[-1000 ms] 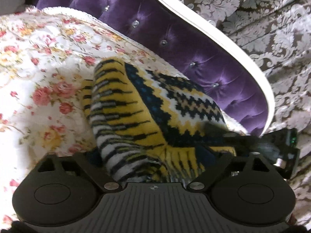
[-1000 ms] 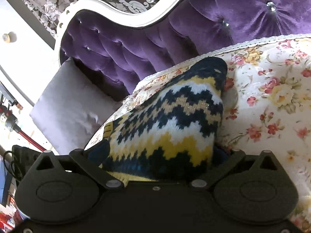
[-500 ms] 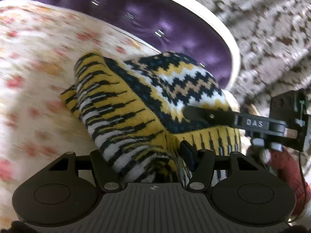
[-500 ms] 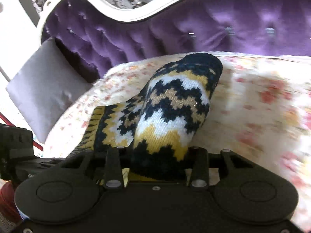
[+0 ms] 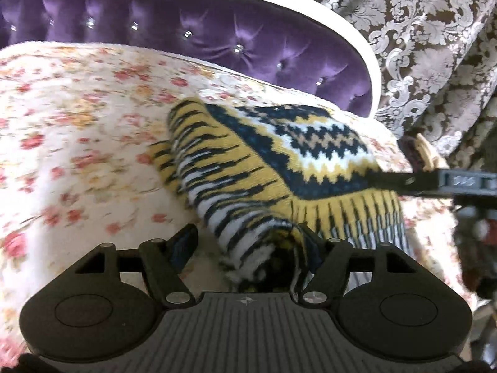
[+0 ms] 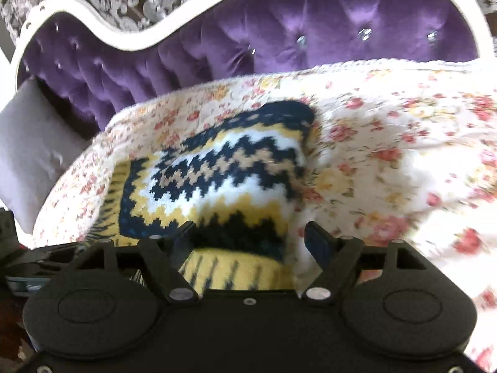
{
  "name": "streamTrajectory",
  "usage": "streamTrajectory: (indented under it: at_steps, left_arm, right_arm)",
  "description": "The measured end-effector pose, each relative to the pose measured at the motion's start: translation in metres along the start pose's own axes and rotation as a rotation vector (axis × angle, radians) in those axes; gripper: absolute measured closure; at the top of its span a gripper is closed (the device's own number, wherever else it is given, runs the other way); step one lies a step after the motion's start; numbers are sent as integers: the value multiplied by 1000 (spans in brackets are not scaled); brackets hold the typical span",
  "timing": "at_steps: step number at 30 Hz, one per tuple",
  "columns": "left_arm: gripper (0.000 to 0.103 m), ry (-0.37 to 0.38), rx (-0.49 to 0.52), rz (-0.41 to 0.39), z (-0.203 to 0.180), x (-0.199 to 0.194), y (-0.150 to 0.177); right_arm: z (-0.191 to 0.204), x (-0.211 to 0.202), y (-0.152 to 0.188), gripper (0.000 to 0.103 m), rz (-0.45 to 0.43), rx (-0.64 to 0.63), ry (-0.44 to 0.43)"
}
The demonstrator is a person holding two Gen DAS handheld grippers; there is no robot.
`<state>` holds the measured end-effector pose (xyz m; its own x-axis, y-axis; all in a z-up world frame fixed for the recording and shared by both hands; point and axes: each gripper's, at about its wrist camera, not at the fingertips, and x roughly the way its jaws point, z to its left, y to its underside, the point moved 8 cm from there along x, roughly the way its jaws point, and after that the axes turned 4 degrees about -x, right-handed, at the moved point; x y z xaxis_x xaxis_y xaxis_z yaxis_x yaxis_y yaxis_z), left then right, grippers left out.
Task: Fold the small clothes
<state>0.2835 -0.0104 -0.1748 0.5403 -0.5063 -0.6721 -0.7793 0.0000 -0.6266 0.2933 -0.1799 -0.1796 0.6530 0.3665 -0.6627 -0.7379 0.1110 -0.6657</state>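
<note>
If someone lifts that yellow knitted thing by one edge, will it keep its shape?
Probably not: the knitted garment already sags and bunches beside the left gripper, so it looks floppy. Its thick knit suggests it won't slide easily on the floral cover.

one knitted garment (image 5: 279,168) at frame centre, two grippers, the left (image 5: 248,242) and the right (image 6: 251,236), one floral bedspread (image 5: 77,124), one purple tufted headboard (image 5: 217,34), one grey pillow (image 6: 28,152) at left edge

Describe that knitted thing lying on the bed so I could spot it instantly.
Find the purple tufted velvet headboard, then the white rose-print quilt below it. On the quilt lies a folded yellow, navy and white zigzag-knit garment, the only boldly patterned knit there.
</note>
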Motion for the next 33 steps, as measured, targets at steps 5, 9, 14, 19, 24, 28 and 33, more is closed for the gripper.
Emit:
streamTrajectory:
  at_steps: [5, 9, 14, 19, 24, 28, 33]
  left_arm:
    - [34, -86, 25, -59, -7, -27, 3]
    - [35, -192, 74, -180, -16, -55, -17]
    - [35, -221, 108, -219, -37, -46, -52]
    - [35, -286, 120, -147, -42, -7, -58]
    - [32, -351, 145, -65, -24, 18, -40]
    - [22, -359, 142, -63, -18, 21, -36]
    - [12, -358, 98, -49, -11, 26, -36]
  right_arm:
    - [7, -30, -6, 23, -100, -67, 72]
    - [23, -36, -20, 45, -172, -177, 131]
    - [36, -15, -35, 80, -209, -287, 217]
    - [35, 17, -32, 79, -150, -308, 240]
    - [37, 43, -14, 72, -112, -319, 241]
    - [36, 45, -13, 72, -122, -290, 228]
    - [37, 48, -8, 72, -149, -312, 251]
